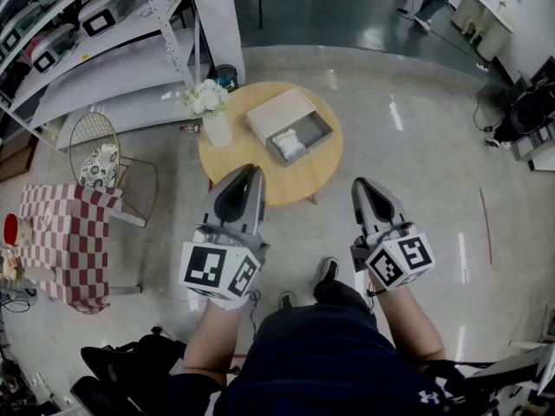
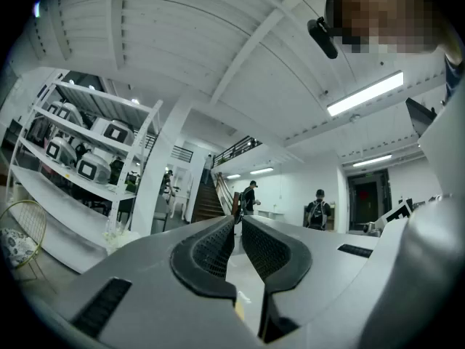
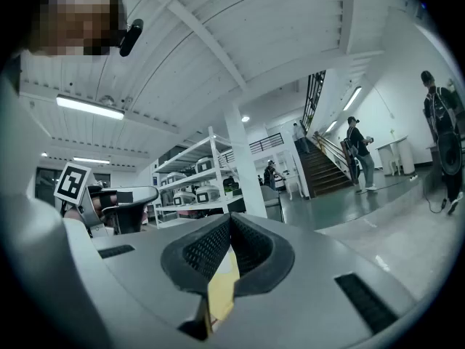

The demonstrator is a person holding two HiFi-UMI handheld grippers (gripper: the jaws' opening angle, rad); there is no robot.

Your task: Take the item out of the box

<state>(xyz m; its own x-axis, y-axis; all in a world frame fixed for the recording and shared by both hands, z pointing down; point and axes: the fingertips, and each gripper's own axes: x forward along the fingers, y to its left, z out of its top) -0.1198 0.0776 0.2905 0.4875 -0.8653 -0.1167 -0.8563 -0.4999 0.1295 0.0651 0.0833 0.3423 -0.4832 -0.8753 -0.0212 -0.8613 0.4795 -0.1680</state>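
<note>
Grippers first: the left gripper (image 1: 251, 170) hangs in front of the person's body, nose toward the table. In the left gripper view its ribbed pads (image 2: 211, 249) stand a narrow slit apart, with nothing between them. The right gripper (image 1: 362, 183) is level with it and well apart from it. In the right gripper view its pads (image 3: 200, 249) come together at the tips. A pale yellow patch shows in the slot lower down, and I can't tell what that is. Neither gripper touches anything on the table. Out ahead of both noses sits the round wooden table (image 1: 295, 185). On it is the box (image 1: 323, 133), wide open, with its tan lid (image 1: 279, 111) laid back on the far left side. The white item (image 1: 290, 144) lies inside the grey tray, not yet lifted. A vase of white flowers (image 1: 215, 120) stands at the table's left edge, just beside the box. Further left, a wire-backed chair (image 1: 94, 137) sits near a red-and-white checked cloth (image 1: 74, 232). White shelving (image 1: 104, 42) runs behind them.
</note>
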